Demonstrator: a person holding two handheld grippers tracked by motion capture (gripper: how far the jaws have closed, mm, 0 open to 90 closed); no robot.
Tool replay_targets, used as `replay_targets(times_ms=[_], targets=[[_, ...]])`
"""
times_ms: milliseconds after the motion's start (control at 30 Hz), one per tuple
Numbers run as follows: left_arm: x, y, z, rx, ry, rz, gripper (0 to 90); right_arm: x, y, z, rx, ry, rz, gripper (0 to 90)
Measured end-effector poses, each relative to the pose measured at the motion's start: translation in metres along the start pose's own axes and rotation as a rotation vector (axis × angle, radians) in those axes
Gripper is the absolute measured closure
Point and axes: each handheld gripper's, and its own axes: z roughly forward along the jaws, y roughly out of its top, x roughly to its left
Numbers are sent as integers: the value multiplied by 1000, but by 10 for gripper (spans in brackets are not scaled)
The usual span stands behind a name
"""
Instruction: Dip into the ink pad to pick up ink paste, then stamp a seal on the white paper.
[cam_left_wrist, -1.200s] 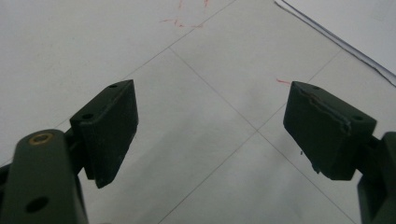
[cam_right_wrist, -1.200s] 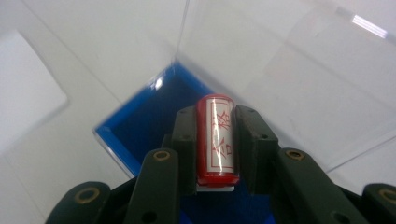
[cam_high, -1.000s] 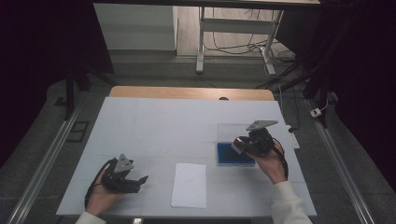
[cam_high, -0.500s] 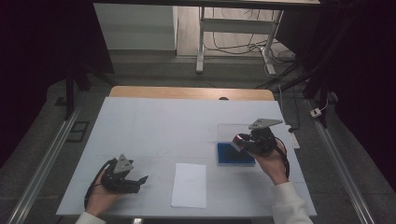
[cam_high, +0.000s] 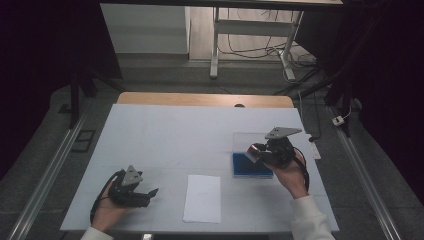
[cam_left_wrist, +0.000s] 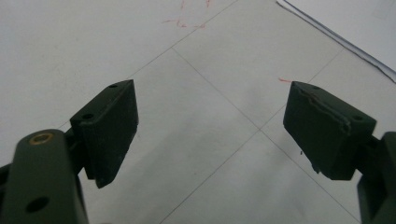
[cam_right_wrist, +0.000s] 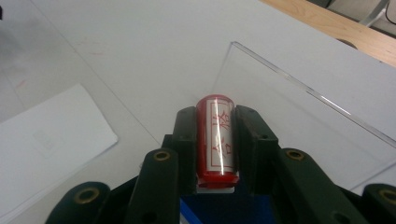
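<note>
My right gripper (cam_right_wrist: 215, 116) is shut on a red cylindrical stamp (cam_right_wrist: 217, 140) with a white label bearing red characters. In the high view the right gripper (cam_high: 257, 152) hovers with the stamp (cam_high: 254, 149) over a blue ink pad (cam_high: 250, 166), which lies in a clear plastic case (cam_high: 246, 139) at the right of the table. A white sheet of paper (cam_high: 202, 198) lies near the front edge, in the middle. My left gripper (cam_high: 150, 194) rests on the table at the front left. Its jaws stand wide open with nothing between them (cam_left_wrist: 210, 126).
The white table cover (cam_high: 175, 135) carries faint pencil lines and red marks (cam_left_wrist: 187, 23). A wooden strip (cam_high: 200, 99) runs along the far edge. The clear case's lid (cam_right_wrist: 299, 121) lies flat beyond the stamp. Dark floor and table legs lie beyond.
My right gripper has shifted slightly above the ink pad with the stamp still in it. The left gripper has stayed where it was.
</note>
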Motion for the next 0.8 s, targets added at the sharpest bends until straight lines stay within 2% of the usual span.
replay_targets(times_ms=[333, 800], targets=[[0, 0, -1, -3, -1, 1, 184, 12, 8, -2, -28, 56, -19, 701], [0, 0, -1, -3, -1, 2, 184, 35, 18, -1, -39, 111, -73, 700]])
